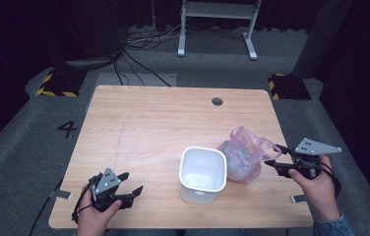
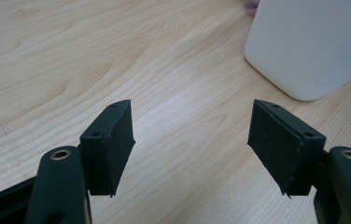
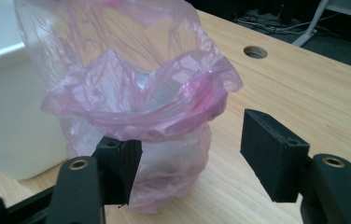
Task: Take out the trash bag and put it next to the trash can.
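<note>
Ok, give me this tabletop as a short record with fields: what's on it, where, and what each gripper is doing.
surface: wooden table
bin: small white bin, upright, empty as far as it shows, near the front edge
bag: crumpled pink plastic bag, right beside the bin
left gripper: open, nothing between the jaws, low over the front left of the table
right gripper: open at the bag's right side, film by one jaw, not pinched

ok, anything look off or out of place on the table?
Nothing spilled or broken. The pink bag sits crumpled and slumped on the table against the white bin rather than lining it. Both the right gripper, beside the bag, and the left gripper are open and hold nothing.
</note>
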Motion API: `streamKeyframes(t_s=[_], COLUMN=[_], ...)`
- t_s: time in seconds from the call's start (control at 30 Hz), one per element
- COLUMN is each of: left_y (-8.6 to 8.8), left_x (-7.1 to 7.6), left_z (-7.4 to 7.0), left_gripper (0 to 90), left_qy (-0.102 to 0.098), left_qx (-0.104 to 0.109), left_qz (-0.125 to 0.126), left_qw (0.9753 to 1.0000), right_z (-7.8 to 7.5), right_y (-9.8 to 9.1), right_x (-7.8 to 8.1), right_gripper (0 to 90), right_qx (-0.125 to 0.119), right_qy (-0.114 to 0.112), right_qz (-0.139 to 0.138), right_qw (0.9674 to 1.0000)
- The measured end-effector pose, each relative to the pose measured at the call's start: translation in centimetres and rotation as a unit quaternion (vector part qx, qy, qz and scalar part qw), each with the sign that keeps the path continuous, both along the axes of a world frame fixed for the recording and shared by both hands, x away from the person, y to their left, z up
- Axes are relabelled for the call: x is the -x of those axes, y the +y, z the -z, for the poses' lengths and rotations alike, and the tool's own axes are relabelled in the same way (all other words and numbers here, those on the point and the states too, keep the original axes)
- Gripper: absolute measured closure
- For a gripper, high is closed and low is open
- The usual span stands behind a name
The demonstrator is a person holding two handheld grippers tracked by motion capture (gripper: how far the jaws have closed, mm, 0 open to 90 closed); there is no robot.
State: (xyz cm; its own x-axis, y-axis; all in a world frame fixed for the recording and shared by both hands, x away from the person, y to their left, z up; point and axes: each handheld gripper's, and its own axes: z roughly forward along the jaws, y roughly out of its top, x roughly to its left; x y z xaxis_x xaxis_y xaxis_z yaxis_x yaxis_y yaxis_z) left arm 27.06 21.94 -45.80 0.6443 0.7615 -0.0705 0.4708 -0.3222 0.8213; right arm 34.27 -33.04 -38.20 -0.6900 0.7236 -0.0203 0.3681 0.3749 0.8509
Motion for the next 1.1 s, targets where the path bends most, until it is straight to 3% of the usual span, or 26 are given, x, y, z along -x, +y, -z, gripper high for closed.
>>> streamKeyframes(t_s=[0.57,0.9,1.1], left_y=[1.4,2.7,3.4], left_x=[-0.1,-0.1,-0.4], left_z=[0.8,1.4,2.0], left_gripper=[29.9,29.2,28.3], left_qy=[0.009,0.02,0.024], left_qx=[-0.015,-0.022,-0.031], left_qz=[-0.027,-0.047,-0.045], left_qw=[0.9995,0.9985,0.9982], right_z=[3.6,5.9,7.2], right_y=[-3.3,-4.5,-4.9], right_x=[1.8,2.3,2.5], right_gripper=[31.7,28.5,26.8], right_qx=[0.005,0.008,0.014], right_qy=[0.044,0.069,0.082], right_qz=[0.04,0.062,0.073], right_qw=[0.9982,0.9957,0.9939])
